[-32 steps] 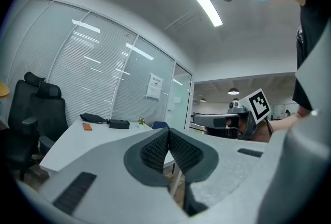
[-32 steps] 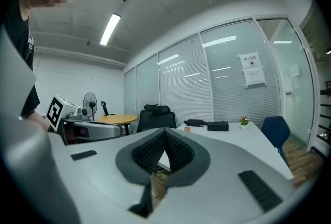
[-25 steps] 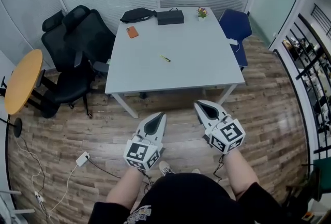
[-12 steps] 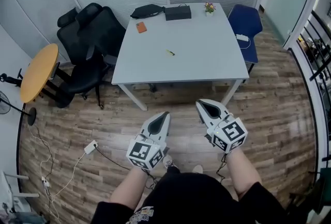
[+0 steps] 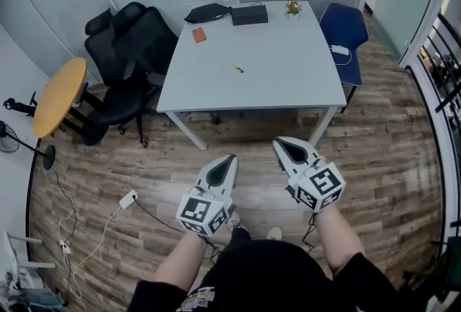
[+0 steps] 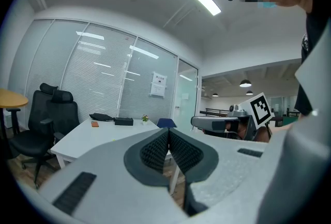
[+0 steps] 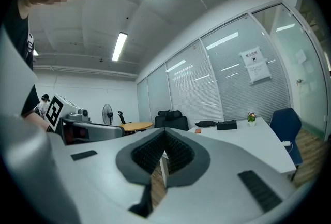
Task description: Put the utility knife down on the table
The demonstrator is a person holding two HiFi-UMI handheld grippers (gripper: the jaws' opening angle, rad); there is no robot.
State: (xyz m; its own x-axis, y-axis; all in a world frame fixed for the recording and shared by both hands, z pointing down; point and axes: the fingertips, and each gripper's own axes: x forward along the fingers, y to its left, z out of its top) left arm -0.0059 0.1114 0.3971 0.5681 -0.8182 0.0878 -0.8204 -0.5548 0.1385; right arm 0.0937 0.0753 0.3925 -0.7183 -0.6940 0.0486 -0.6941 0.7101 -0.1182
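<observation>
So the biggest thing here is the wood plank floor, and the person stands on it a bit back from the white table. Two black office chairs are bunched up at the table's left side, with a round wooden side table further left of those. A blue chair sits at the table's far right corner.

Closer in, both tools are held out low in front of the person, over the floor and short of the table's near edge. The left tool has its jaws pressed together with nothing between them, and it's the same story for the right tool: closed up tight and empty.

On the far edge of the table there's a black bag, and just beside it a flat black box. A small orange thing lies near the bag, and a little potted plant stands to the right of the box.

The utility knife looks to be the tiny yellow-green sliver lying flat around the middle of the table, well apart from both tools.
</observation>
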